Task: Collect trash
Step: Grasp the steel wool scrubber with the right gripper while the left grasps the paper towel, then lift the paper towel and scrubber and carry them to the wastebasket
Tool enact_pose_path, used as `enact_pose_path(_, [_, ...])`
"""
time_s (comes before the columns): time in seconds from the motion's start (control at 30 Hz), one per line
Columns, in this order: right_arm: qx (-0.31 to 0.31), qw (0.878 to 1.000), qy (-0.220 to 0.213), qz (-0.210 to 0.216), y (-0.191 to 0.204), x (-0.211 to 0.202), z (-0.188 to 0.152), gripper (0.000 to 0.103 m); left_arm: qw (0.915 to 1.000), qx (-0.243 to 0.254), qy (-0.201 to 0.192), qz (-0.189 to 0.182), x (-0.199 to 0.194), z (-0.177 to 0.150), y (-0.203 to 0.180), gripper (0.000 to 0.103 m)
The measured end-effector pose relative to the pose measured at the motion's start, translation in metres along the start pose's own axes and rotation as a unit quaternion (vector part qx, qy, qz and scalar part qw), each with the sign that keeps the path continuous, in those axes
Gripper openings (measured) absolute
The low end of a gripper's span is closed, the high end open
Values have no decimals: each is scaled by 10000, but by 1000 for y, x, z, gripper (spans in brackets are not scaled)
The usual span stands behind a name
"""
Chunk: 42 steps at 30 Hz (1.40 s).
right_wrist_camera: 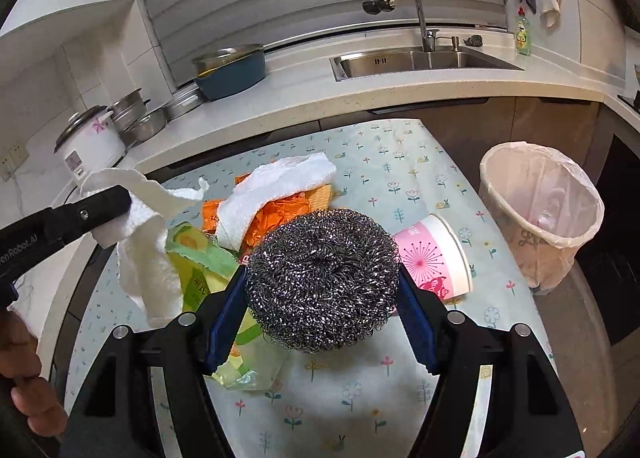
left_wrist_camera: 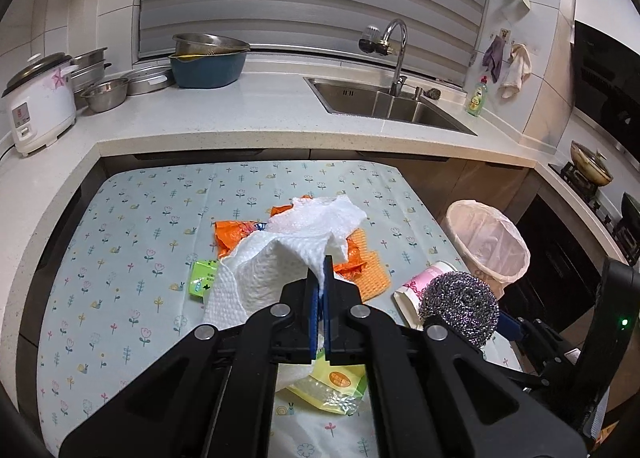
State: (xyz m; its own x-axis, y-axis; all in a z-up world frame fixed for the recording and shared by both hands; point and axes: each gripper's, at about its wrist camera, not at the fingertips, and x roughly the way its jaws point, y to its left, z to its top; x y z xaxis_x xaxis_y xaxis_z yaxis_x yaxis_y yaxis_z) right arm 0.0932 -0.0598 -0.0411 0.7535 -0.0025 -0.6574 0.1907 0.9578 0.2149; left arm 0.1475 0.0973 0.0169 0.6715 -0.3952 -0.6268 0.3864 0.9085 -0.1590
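Steel-wool scourer (right_wrist_camera: 322,278) squeezed between the blue pads of the right claw (right_wrist_camera: 322,290), low centre of the right wrist view, lifted clear of the flowered tabletop (right_wrist_camera: 400,154). Springy, light, rough enough not to slip; best taken across its widest part, as here. Paper towel (left_wrist_camera: 280,254) pinched at one corner by the fully closed left claw (left_wrist_camera: 320,290), centre of the left wrist view, drooping limp and liable to tear. Left on the tabletop: orange wrapper (right_wrist_camera: 276,214), green packet (right_wrist_camera: 200,254), tipped pink paper cup (right_wrist_camera: 436,258) at centre right, crushable, probably safest gripped near the rim. Lined bin (right_wrist_camera: 540,214) open at right, on the floor just beside the tabletop.
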Motion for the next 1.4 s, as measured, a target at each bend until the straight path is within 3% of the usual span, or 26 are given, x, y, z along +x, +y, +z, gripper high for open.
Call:
enact_pose_path(0.23, [-6,9999,-135,80,-7,-13,5,68,9998,144,-106,-131,-4,8,-20,1])
enact_pose_path(0.4, [-211,9996,79,189,3,6,-1,68,9994,75,199,-264,6,2,-23,3])
enact_pose_path(0.47, [-344,9990,201,189,9,15,-10,68,9997,10,233,-102,8,0,-16,10])
enact_pose_path(0.53, [-459,9984,283,190,14,22,-19,67,9995,-150,248,98,9,-1,-5,44])
enact_pose_path(0.87, [-648,9971,374,153,23,32,-29,67,9964,-635,153,548,2,3,44,47])
enact_pose_path(0.93, [-640,9971,382,154,23,33,-29,67,9960,-659,189,571,1,-3,49,59])
enact_pose_path(0.97, [-638,9971,386,151,23,33,-30,67,9959,-637,216,598,1,-8,50,60])
enact_pose_path(1.3, [-682,9966,435,161,31,37,-34,67,9908,-875,962,381,29,-53,60,59])
enact_pose_path(1.37, [-696,9965,447,157,33,37,-34,67,9903,-863,1043,314,33,-55,59,43])
enact_pose_path(1.4, [-698,9964,450,156,33,37,-34,67,9897,-893,1083,289,34,-55,60,24])
